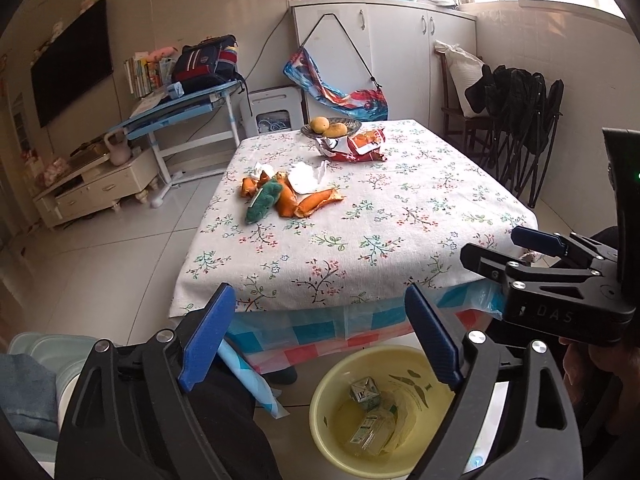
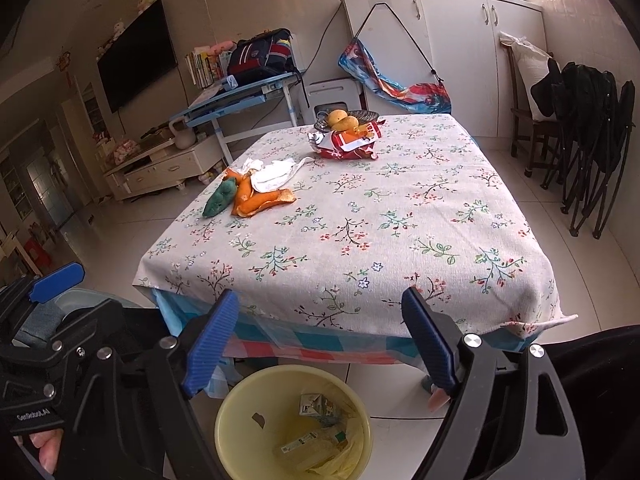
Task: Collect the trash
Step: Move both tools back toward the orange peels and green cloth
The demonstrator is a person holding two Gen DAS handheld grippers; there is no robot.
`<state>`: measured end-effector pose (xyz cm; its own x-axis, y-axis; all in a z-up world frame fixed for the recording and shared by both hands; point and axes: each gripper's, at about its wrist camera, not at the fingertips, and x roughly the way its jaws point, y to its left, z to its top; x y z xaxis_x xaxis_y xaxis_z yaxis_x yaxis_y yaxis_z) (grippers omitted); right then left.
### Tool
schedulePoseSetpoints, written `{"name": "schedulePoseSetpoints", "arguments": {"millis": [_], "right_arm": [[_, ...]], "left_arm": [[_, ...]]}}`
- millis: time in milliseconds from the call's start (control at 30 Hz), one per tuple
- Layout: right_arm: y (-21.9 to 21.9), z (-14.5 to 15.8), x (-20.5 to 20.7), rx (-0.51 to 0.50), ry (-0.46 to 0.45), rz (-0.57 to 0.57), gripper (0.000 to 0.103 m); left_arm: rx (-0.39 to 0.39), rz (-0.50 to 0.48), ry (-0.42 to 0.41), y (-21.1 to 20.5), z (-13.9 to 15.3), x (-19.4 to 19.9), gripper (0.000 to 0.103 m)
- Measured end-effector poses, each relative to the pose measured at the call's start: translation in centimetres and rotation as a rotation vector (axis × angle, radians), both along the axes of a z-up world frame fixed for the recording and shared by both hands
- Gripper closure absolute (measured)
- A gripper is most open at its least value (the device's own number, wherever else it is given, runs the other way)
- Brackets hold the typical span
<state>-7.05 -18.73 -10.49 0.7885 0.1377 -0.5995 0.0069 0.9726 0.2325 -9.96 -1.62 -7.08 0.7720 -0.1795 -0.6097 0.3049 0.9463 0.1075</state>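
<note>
Left wrist view: the left gripper [image 1: 320,340] hangs above the pale yellow round plastic bin [image 1: 372,412], jaws spread and empty. The right gripper [image 2: 320,340] is likewise spread, empty. Crumpled cartons [image 1: 366,394] lie inside the bin; orange peels [image 1: 316,204] remain on the floral-clothed counter [image 1: 360,240] beyond it.

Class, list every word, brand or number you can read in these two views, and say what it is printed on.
"DAS": on the right gripper body, left wrist view; any further letters are out of sight.
"GenRobot.AI": on the left gripper body, right wrist view.
Cartons in the bin: print too small to read.
Snack bag on the table: print too crumpled and blurred to read.
</note>
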Motion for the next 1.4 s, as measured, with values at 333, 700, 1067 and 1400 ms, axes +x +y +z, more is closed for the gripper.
{"name": "schedulePoseSetpoints", "arguments": {"millis": [333, 700, 1067, 1400], "right_arm": [[1.1, 0.0, 0.7, -0.027, -0.003, 0.030, 0.019], [1.7, -0.2, 4.0, 0.013, 0.047, 0.072, 0.019], [4.3, -1.4, 13.1, 0.166, 0.179, 0.079, 0.040], [6.3, -3.5, 19.8, 0.175, 0.242, -0.026, 0.051]], "left_arm": [[-0.093, 0.118, 0.004, 4.1, 0.2, 4.3, 0.019], [-0.119, 0.165, 0.012, 6.0, -0.7, 8.8, 0.019], [-0.187, 0.237, 0.018, 8.3, -2.0, 12.6, 0.019], [-0.181, 0.178, 0.026, 7.1, -3.0, 15.2, 0.019]]}}
